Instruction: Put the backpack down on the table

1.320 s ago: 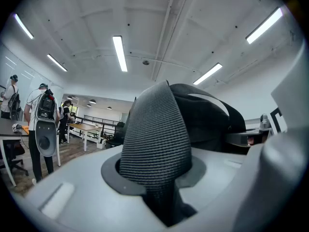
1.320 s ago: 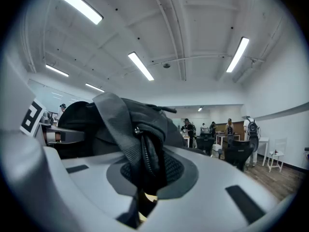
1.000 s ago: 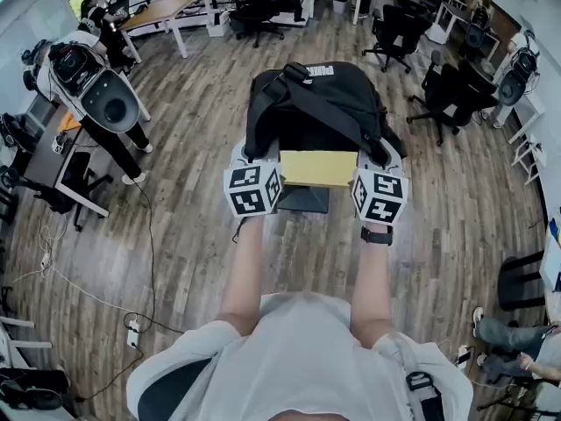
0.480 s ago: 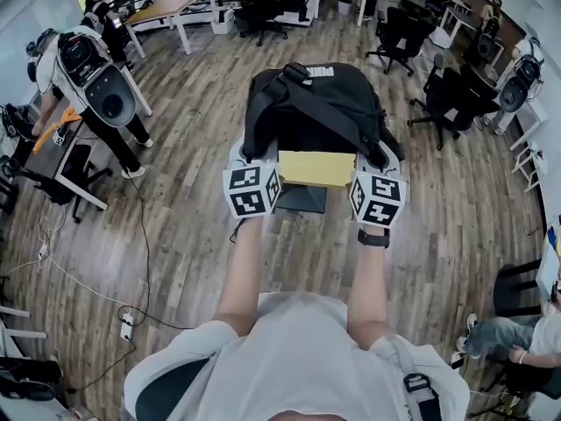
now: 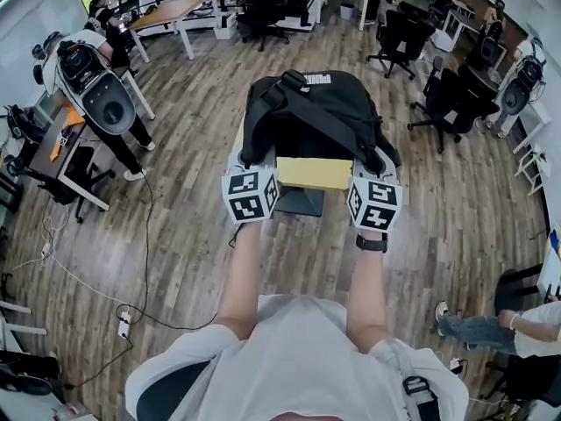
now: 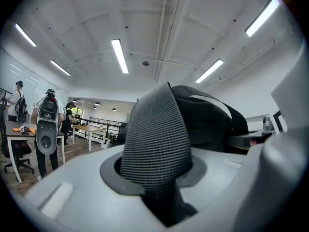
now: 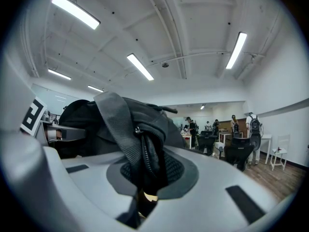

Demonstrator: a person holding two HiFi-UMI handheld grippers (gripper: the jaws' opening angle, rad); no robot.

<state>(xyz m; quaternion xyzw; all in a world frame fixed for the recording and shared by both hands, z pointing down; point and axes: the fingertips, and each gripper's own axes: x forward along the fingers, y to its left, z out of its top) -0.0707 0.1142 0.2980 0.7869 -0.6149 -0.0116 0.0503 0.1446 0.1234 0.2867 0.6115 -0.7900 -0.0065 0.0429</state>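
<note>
Left gripper [image 6: 161,192]: jaws clamped on a wide woven grey strap [image 6: 154,134], which fills the gap between them and rises straight up from the pads. No slack visible at the pinch.

Right gripper [image 7: 145,187]: jaws closed on a bunched fold of black fabric with a zipper [image 7: 144,151] running through it; a grey webbing band lies over the same fold. A small yellowish patch shows low in the gap; I cannot tell what it is.

Both pinched parts belong to the black backpack [image 5: 316,112]. It sits directly ahead of the fingertips, spanning from one gripper to the other, held up by both with the person's forearms level.

Between the two grippers, just under the near edge of the pack, there is a yellow flat piece [image 5: 314,172]; identity unclear.

Below the pack: wood-plank floor [image 5: 202,121]. Well beyond the fingertips, a wooden desk [image 5: 171,9] and black office chairs [image 5: 399,33].
</note>
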